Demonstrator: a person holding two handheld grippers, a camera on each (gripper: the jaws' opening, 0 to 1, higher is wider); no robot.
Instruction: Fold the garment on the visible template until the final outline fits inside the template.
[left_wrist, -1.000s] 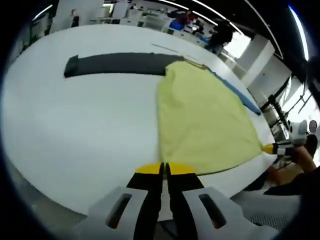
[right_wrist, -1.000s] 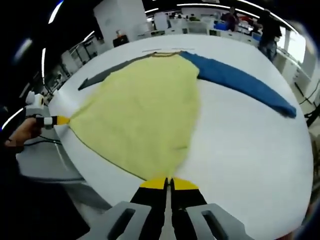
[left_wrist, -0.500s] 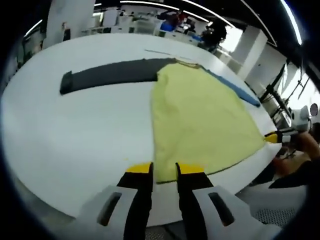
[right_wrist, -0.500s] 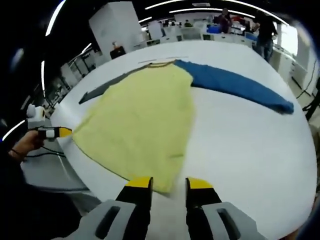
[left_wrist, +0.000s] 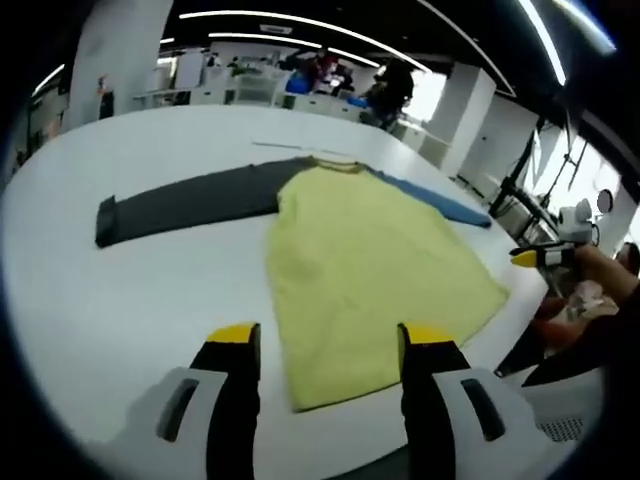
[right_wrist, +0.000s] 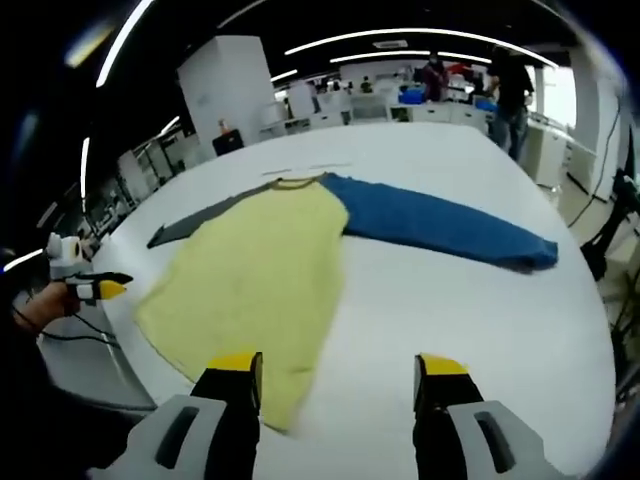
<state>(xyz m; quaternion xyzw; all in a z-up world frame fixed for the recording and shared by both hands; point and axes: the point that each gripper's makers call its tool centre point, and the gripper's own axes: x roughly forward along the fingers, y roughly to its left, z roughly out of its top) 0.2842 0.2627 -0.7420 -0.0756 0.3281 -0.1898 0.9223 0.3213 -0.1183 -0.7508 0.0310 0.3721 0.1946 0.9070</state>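
Observation:
A long-sleeved shirt lies flat on the white table (left_wrist: 150, 290) (right_wrist: 470, 310). Its body is yellow (left_wrist: 370, 265) (right_wrist: 255, 275), one sleeve is grey (left_wrist: 185, 200) (right_wrist: 190, 222) and the other blue (left_wrist: 435, 198) (right_wrist: 440, 228), both spread outward. My left gripper (left_wrist: 330, 340) hovers open over the hem's left corner with nothing between its jaws. My right gripper (right_wrist: 338, 365) hovers open beside the hem's other corner, also holding nothing. A hand carries the right gripper (left_wrist: 540, 257) into the left gripper view, off the table's edge. The left gripper (right_wrist: 98, 288) appears in the right gripper view likewise.
A thin line (left_wrist: 285, 146) (right_wrist: 305, 168) marks the table just past the collar. The table's near edge runs close under the hem. People (left_wrist: 385, 85) (right_wrist: 500, 75) stand among desks at the back. Stands (left_wrist: 520, 180) rise to the right of the table.
Both grippers were shut on the hem corners and have opened, letting the yellow hem drop flat. Both have pulled back and up from the shirt.

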